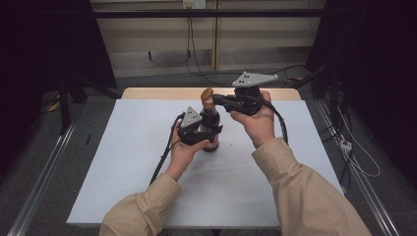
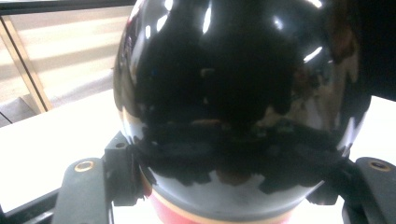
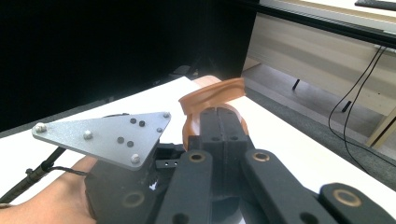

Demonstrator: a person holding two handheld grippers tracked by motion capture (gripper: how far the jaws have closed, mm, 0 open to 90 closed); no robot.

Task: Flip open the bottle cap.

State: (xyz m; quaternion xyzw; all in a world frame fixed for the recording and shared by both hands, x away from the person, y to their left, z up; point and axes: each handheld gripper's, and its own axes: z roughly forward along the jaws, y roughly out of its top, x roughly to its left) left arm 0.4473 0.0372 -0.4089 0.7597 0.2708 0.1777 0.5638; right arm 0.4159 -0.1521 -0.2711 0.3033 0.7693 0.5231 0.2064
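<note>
A dark glossy bottle [image 1: 211, 122] with a red band at its base stands upright mid-table. My left gripper [image 1: 210, 133] is shut on its body; in the left gripper view the bottle [image 2: 233, 88] sits between the two black fingers [image 2: 119, 168]. A brown cap [image 1: 207, 95] tops the bottle, and its flip lid [image 3: 212, 95] stands raised. My right gripper [image 1: 215, 99] comes in level from the right with its jaws shut together. Its tips [image 3: 219, 116] rest against the cap just under the lid. Whether they pinch any edge is hidden.
The bottle stands on a white sheet over the table [image 1: 147, 162], which has a wooden far edge [image 1: 162, 92]. Beyond it are a grey floor, loose cables [image 1: 196, 64] and a pale wall panel. Dark curtains close both sides. A metal rail [image 1: 44, 177] runs along the left.
</note>
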